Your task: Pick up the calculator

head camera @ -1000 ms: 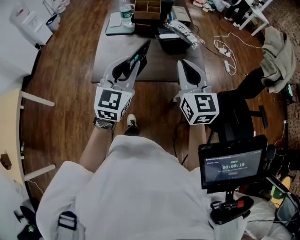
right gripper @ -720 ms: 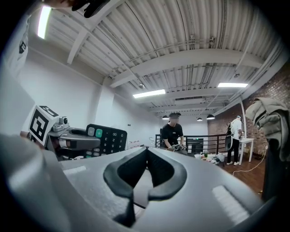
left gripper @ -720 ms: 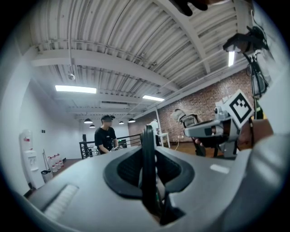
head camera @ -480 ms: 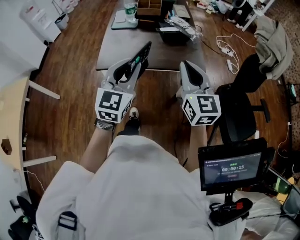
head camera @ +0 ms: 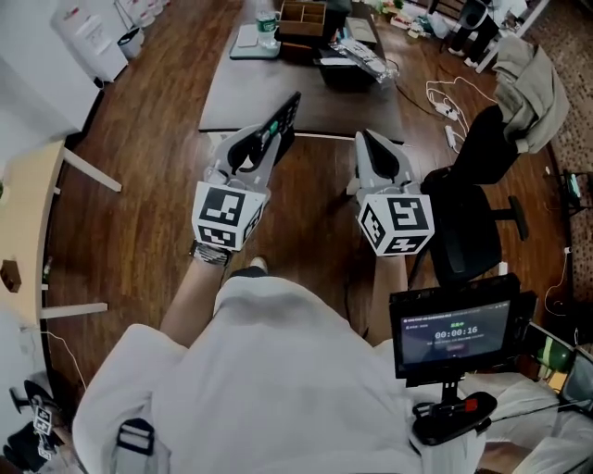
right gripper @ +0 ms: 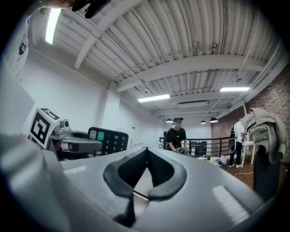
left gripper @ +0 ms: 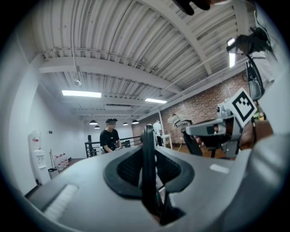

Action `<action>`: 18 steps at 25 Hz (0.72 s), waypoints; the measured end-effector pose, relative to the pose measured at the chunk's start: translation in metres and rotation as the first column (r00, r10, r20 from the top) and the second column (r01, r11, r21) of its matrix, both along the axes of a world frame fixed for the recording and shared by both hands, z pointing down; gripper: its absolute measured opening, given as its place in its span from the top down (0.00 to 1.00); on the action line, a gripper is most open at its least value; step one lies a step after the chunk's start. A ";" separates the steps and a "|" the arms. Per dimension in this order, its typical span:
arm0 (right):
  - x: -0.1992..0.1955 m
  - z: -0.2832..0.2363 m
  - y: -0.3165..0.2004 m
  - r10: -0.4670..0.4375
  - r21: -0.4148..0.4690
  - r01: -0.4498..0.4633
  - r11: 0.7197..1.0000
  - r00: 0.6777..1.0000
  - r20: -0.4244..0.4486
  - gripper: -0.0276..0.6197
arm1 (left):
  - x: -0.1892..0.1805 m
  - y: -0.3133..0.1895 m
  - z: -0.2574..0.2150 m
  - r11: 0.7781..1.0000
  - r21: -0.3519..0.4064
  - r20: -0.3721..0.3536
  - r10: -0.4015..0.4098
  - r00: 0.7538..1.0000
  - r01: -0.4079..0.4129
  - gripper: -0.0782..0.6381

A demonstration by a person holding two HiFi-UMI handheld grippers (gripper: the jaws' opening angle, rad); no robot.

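Observation:
The calculator (head camera: pixel 282 120) is a thin black slab with a green key, held on edge over the near rim of the grey table (head camera: pixel 324 109). My left gripper (head camera: pixel 271 131) is shut on it. In the left gripper view the calculator (left gripper: pixel 148 172) shows edge-on between the pads. From the right gripper view its key face (right gripper: pixel 108 141) is visible, sticking out of the left gripper (right gripper: pixel 77 141). My right gripper (head camera: pixel 363 139) hovers level beside it, shut with nothing in it; its pads (right gripper: pixel 156 179) meet at the tip.
At the table's far end stand a water bottle (head camera: pixel 267 20), a wooden box (head camera: pixel 301 13) and a black tray with clutter (head camera: pixel 347 65). A black chair (head camera: pixel 473 208) is at the right, with cables (head camera: pixel 445 102) on the wooden floor. A person (right gripper: pixel 177 136) stands far off.
Both grippers have drawn back from the table together, the calculator still in the left one. The table now lies farther off in the head view.

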State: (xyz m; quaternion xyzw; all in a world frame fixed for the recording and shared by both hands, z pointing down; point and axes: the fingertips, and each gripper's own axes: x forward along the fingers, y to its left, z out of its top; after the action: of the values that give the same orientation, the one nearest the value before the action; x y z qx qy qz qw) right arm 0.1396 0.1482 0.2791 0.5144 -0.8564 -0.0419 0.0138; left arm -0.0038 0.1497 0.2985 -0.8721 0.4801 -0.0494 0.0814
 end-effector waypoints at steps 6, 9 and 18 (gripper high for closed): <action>-0.011 0.000 0.020 0.015 -0.002 -0.015 1.000 1.000 0.008 0.95 | -0.014 0.016 -0.005 1.000 0.012 -0.006 0.010 1.000 -0.010 0.79; -0.019 0.001 0.024 0.020 -0.005 -0.020 1.000 1.000 0.005 0.95 | -0.019 0.021 -0.004 1.000 0.013 -0.006 0.022 1.000 -0.022 0.79; -0.045 -0.003 0.038 0.039 -0.006 -0.039 0.999 0.999 0.002 0.95 | -0.044 0.027 -0.002 0.999 -0.004 -0.018 0.042 0.999 -0.042 0.79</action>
State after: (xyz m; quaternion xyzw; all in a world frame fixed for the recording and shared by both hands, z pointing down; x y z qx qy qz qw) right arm 0.0947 0.1864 0.2757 0.5311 -0.8463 -0.0384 0.0152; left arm -0.0483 0.1769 0.2967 -0.8825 0.4623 -0.0409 0.0759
